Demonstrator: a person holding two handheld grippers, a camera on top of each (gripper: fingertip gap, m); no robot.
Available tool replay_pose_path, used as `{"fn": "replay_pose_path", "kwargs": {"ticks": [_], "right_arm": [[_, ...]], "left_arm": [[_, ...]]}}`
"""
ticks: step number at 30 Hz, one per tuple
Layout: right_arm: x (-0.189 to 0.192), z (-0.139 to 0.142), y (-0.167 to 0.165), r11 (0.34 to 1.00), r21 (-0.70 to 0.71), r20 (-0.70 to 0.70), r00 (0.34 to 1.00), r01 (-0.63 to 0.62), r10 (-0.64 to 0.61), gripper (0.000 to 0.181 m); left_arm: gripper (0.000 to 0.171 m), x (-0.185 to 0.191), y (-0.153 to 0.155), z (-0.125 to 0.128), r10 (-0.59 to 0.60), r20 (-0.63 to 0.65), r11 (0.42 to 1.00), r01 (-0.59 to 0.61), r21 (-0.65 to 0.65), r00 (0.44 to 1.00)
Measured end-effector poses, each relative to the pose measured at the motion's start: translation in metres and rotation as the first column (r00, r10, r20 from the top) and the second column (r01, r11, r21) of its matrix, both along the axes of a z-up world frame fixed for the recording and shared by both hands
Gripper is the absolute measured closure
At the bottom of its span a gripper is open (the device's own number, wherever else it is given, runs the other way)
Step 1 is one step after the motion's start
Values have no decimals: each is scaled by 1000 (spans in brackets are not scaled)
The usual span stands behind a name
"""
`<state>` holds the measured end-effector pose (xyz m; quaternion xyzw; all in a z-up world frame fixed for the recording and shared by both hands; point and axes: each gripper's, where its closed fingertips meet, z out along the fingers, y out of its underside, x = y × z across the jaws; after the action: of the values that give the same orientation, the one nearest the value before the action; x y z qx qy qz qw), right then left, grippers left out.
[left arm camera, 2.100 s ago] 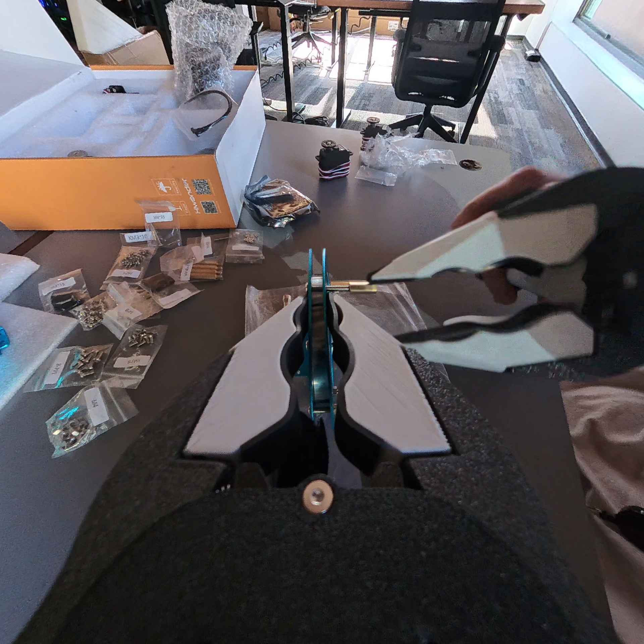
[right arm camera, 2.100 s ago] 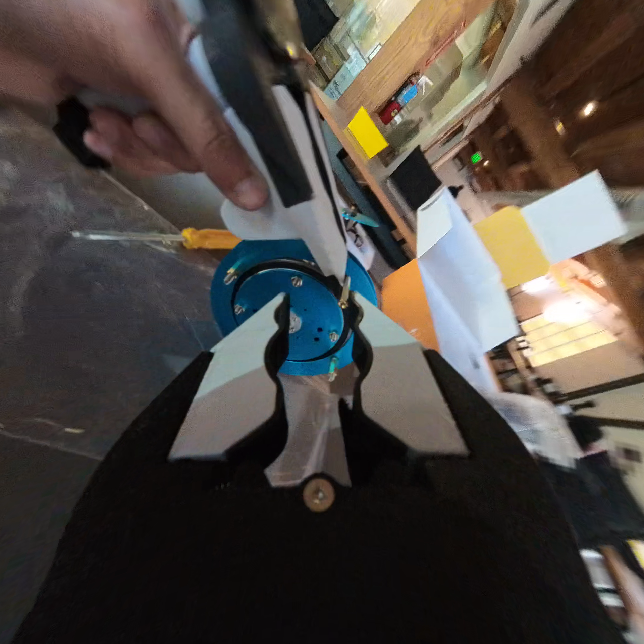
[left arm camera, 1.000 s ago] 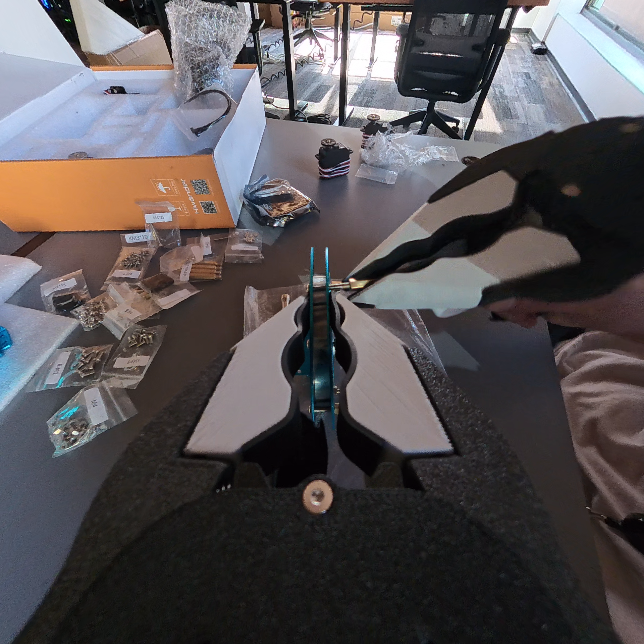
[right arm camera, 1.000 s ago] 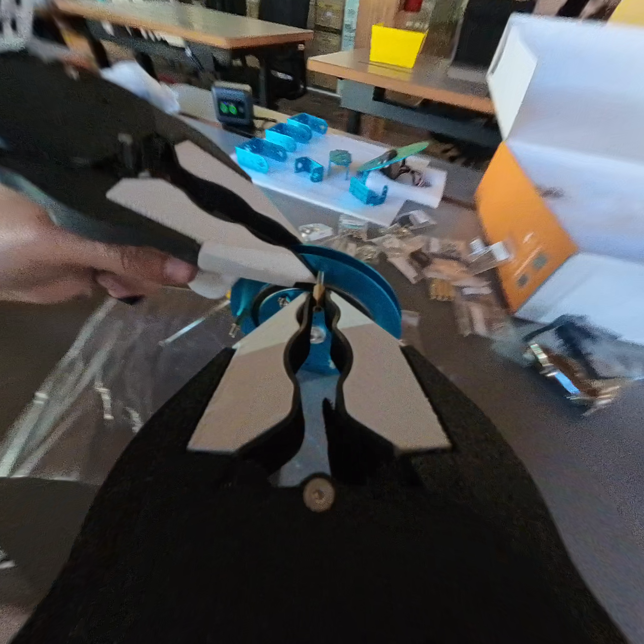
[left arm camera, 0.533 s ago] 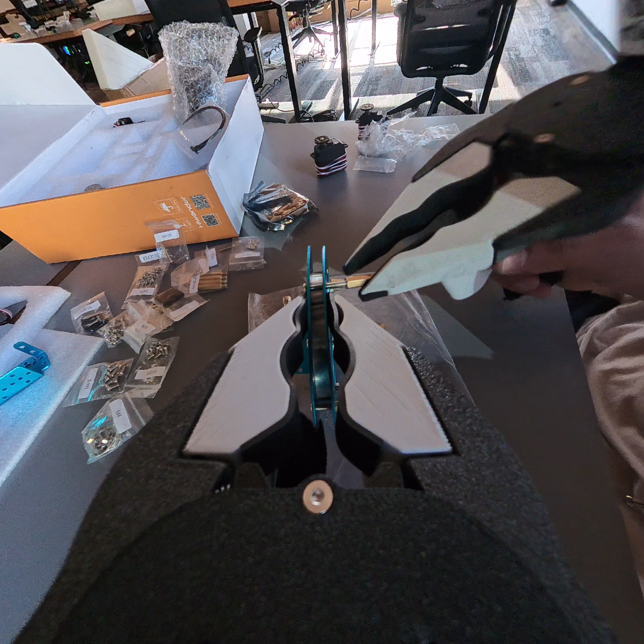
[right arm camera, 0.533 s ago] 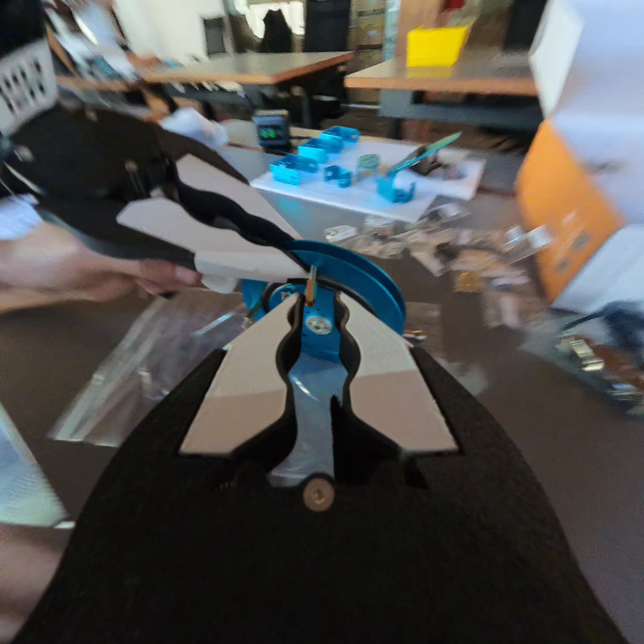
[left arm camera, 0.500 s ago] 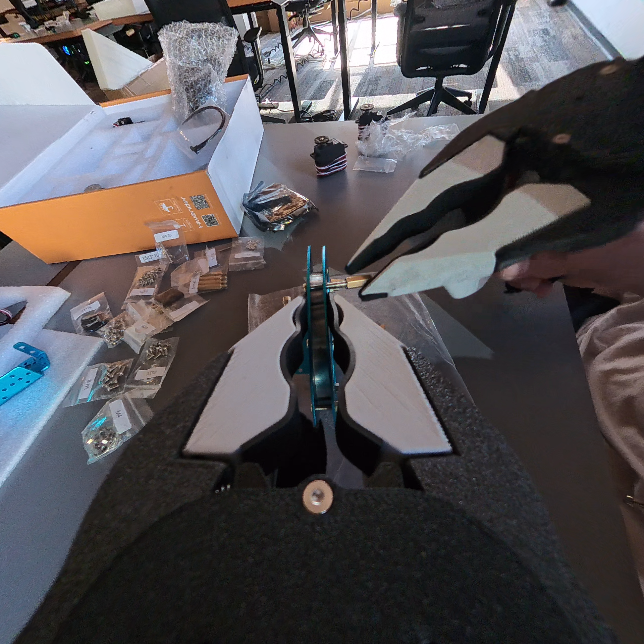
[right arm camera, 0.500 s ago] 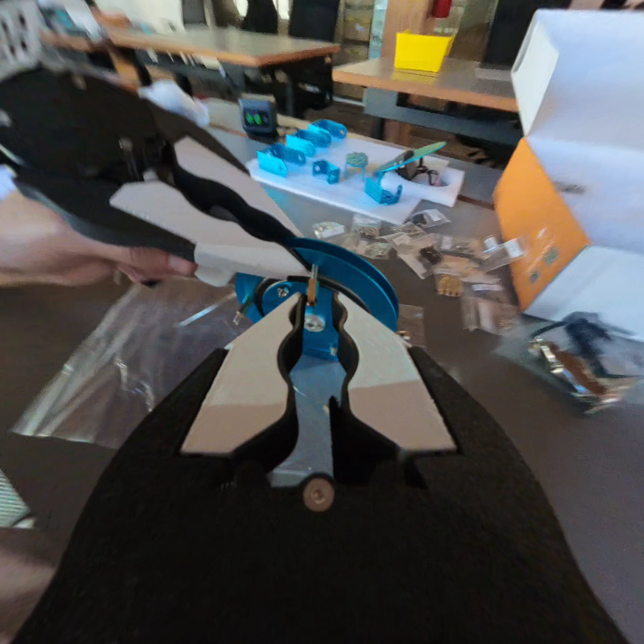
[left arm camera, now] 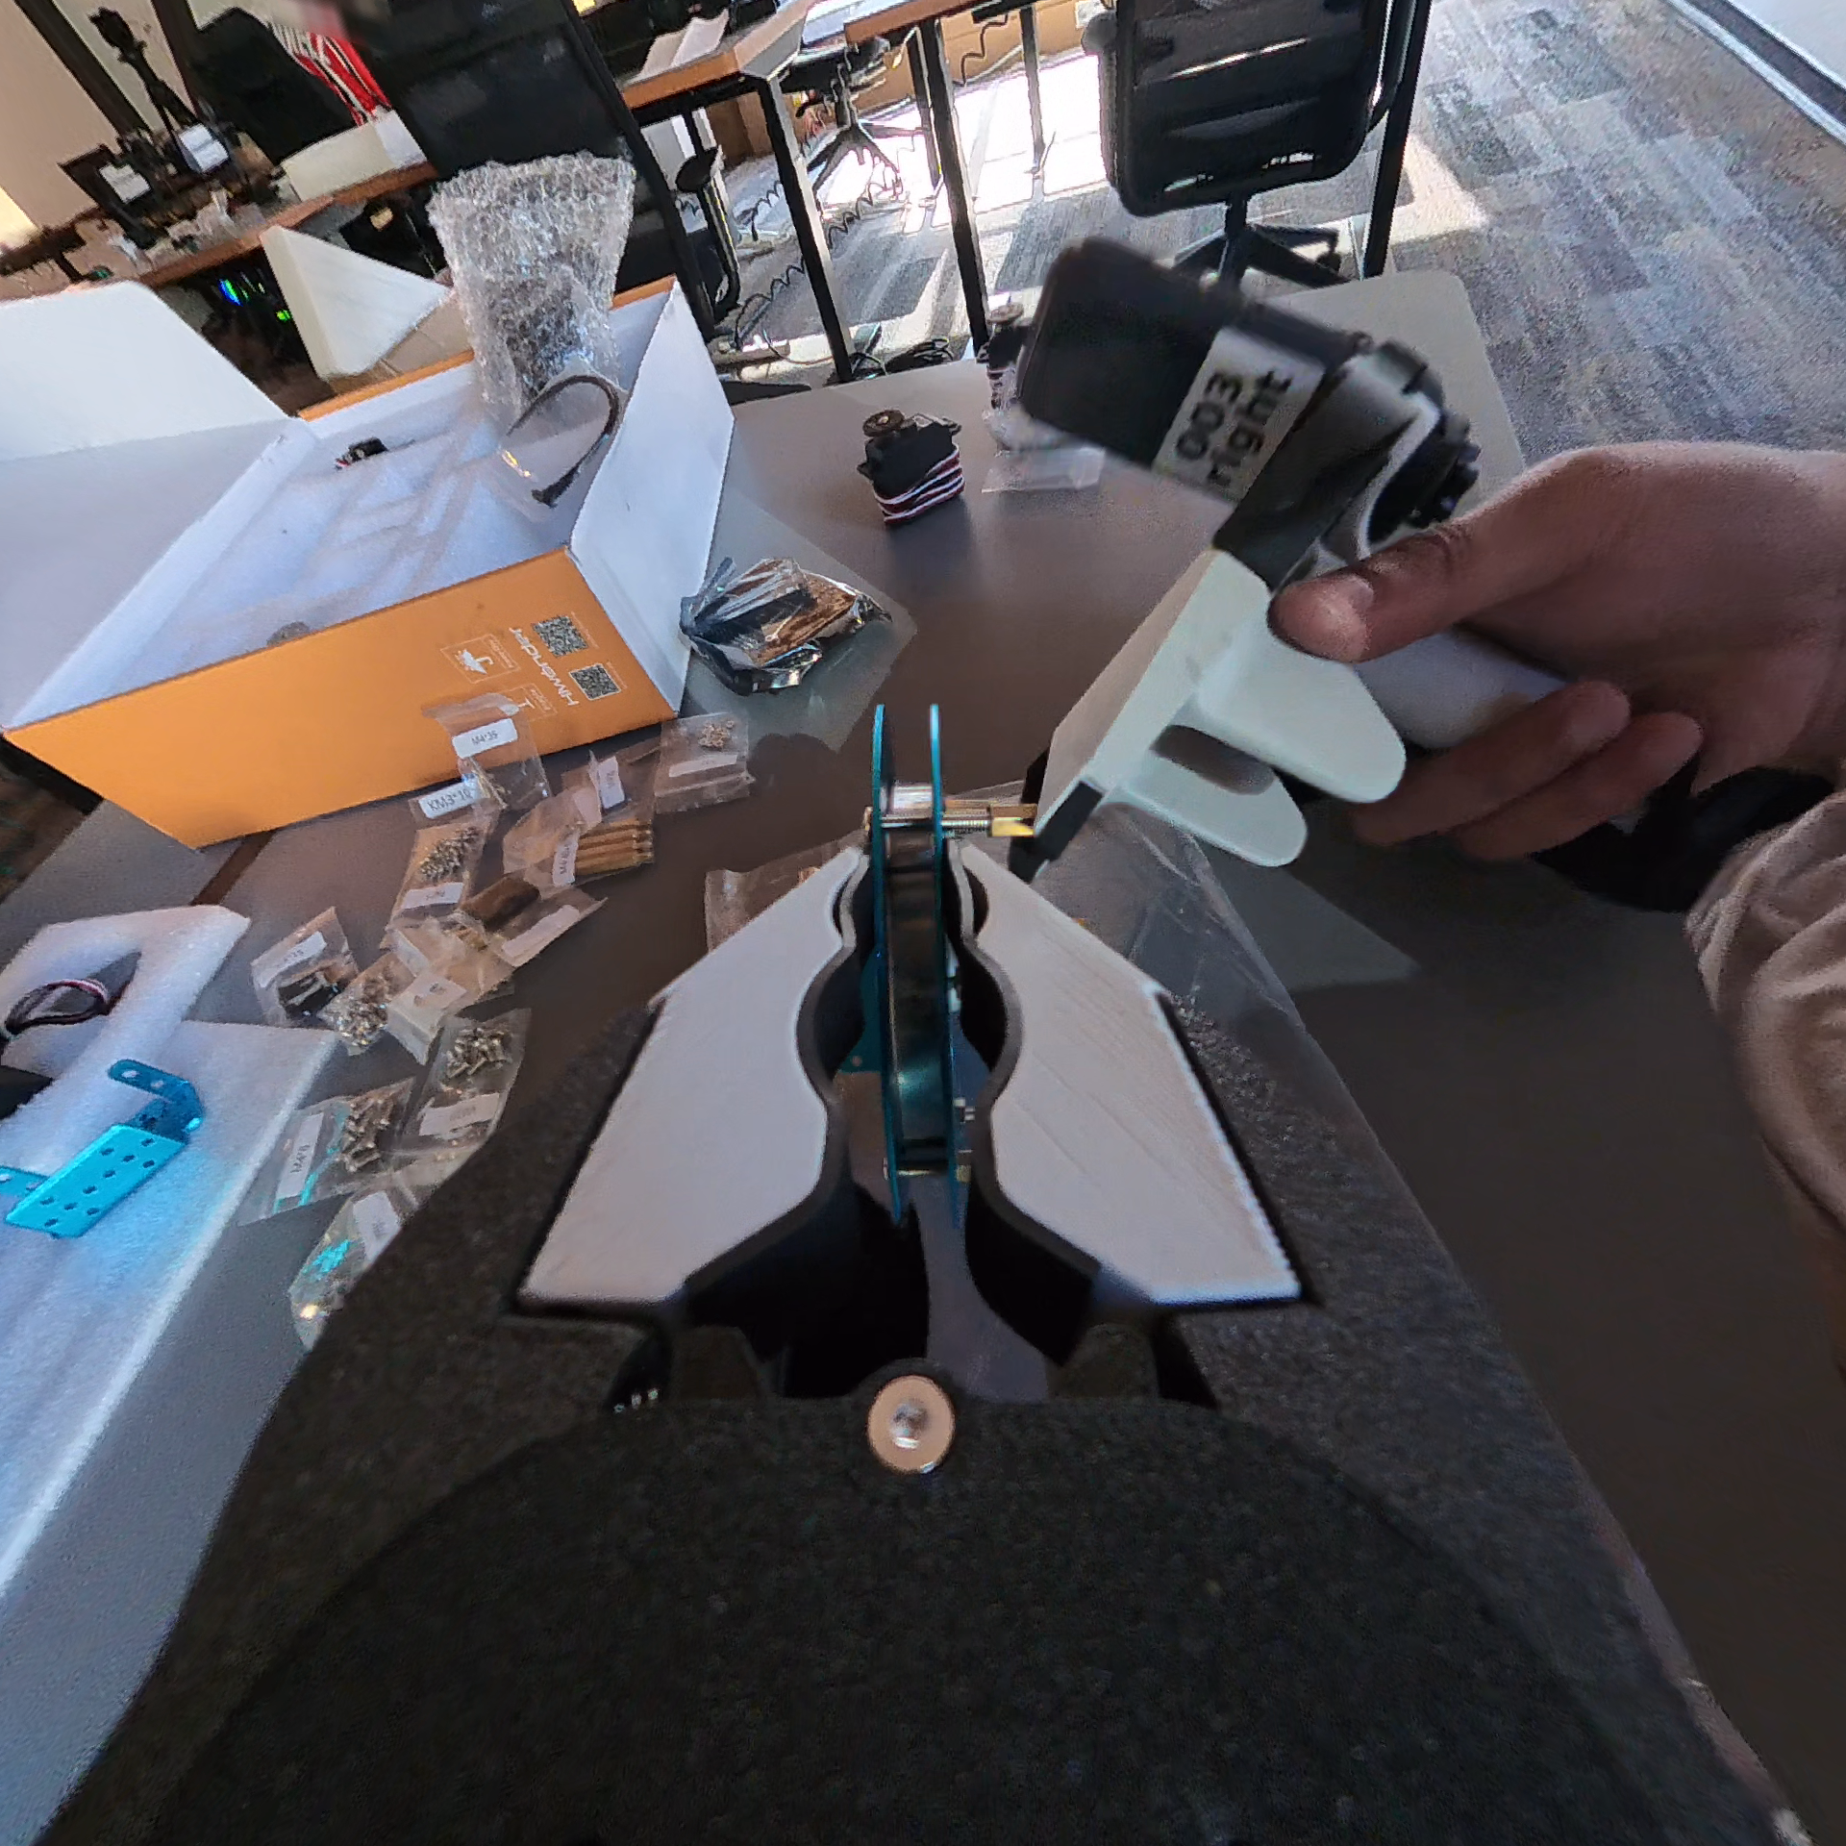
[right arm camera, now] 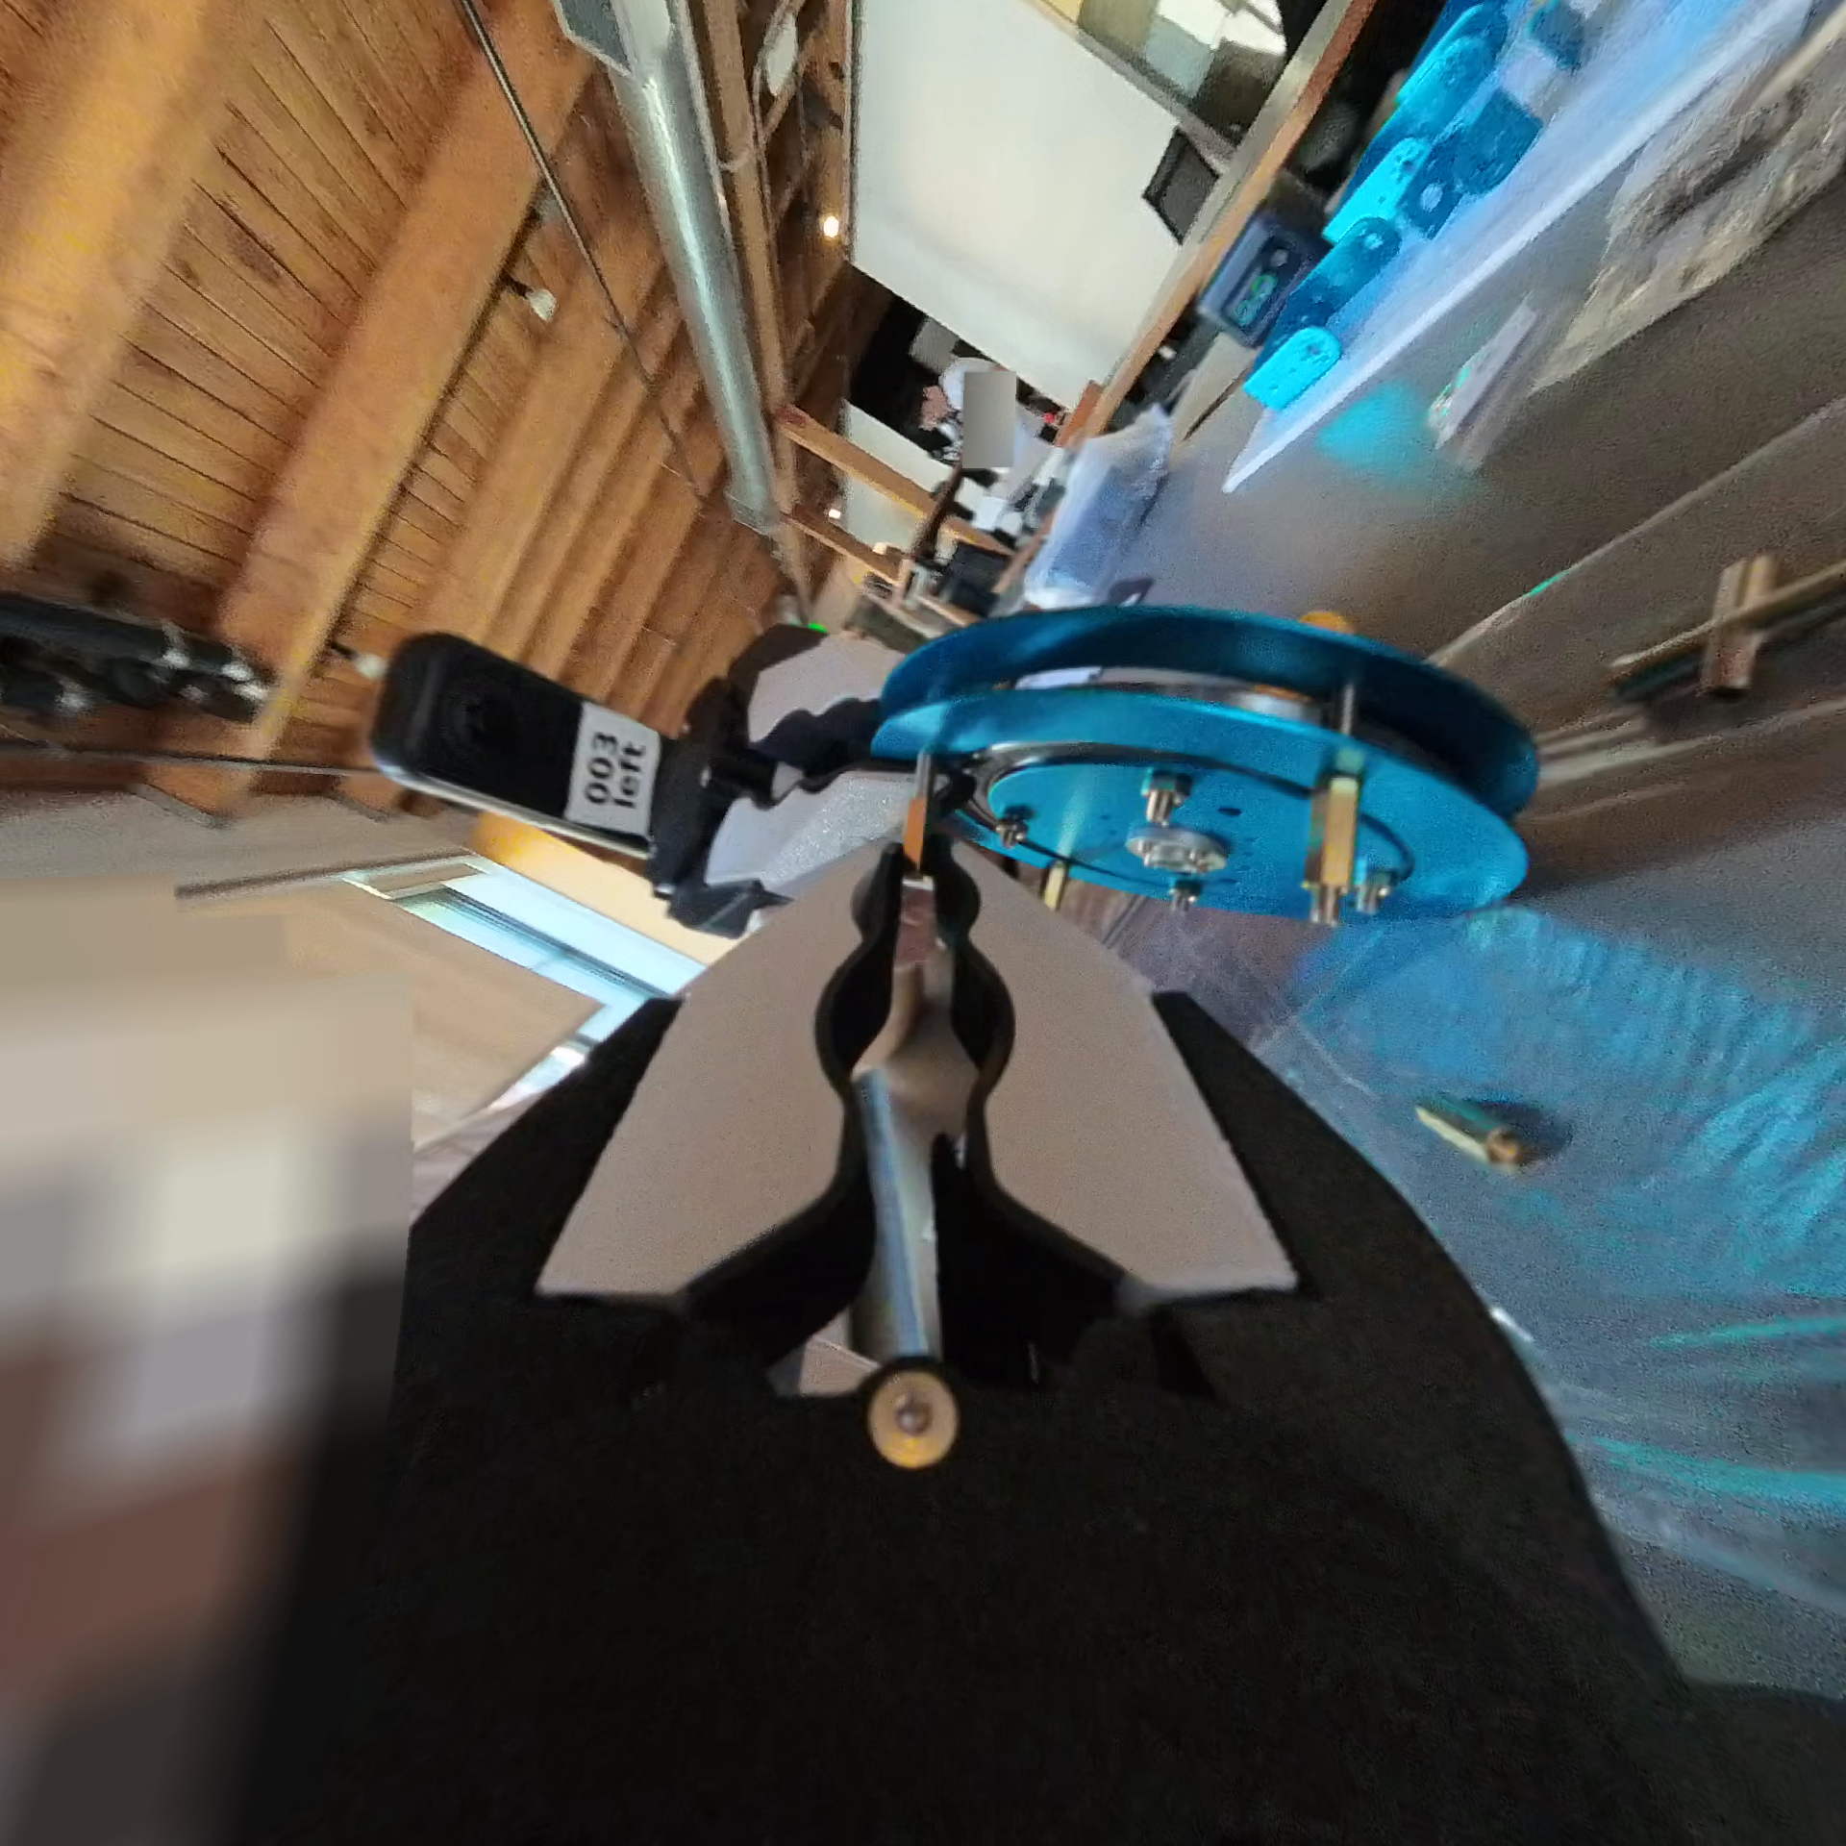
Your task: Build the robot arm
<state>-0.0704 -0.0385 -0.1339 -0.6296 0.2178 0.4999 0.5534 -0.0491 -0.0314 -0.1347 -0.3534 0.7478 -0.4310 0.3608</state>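
My left gripper is shut on a blue disc assembly, two round blue plates with a black ring between them, held edge-on above the dark table. A brass standoff sticks out of its right face. My right gripper, held by a hand, is rolled sideways with its tips on that standoff. In the right wrist view my right gripper is shut on the brass standoff at the rim of the blue disc assembly. The left gripper holds the far side.
An open orange and white box stands at the left, with several small bags of screws in front. A servo, a foil bag and white foam with a blue bracket lie around. A loose standoff lies on a clear bag. Left and right tips are no more than a few centimetres apart. From either gripper's tips it is about 35 cm to the servo.
My right gripper has rolled about its own axis while staying on the standoff, so its view has turned sideways. My left gripper still holds the disc assembly in the same place.
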Motion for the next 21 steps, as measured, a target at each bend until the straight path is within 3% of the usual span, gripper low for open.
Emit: {"fn": "replay_pose_path", "kwargs": {"ticks": [4,9,13,16,21], "right_arm": [[5,3,9,996,-60,225,973,62,-47,176],[11,4,27,990,-135,290,954,-35,73,177],[22,5,38,957,-259,504,826,-133,251,177],[29,4,37,926,-307,600,711,-218,367,177],[43,1,34,910,-247,696,592,-334,406,176]], "left_arm": [[156,-3,9,-1,39,-64,998,-42,-43,997],[137,-18,23,-7,85,-157,987,-105,-124,984],[136,-37,29,-6,138,-185,944,-186,-273,973],[136,-43,35,5,177,-130,911,-212,-355,976],[137,-44,38,17,143,-67,916,-158,-370,987]]}}
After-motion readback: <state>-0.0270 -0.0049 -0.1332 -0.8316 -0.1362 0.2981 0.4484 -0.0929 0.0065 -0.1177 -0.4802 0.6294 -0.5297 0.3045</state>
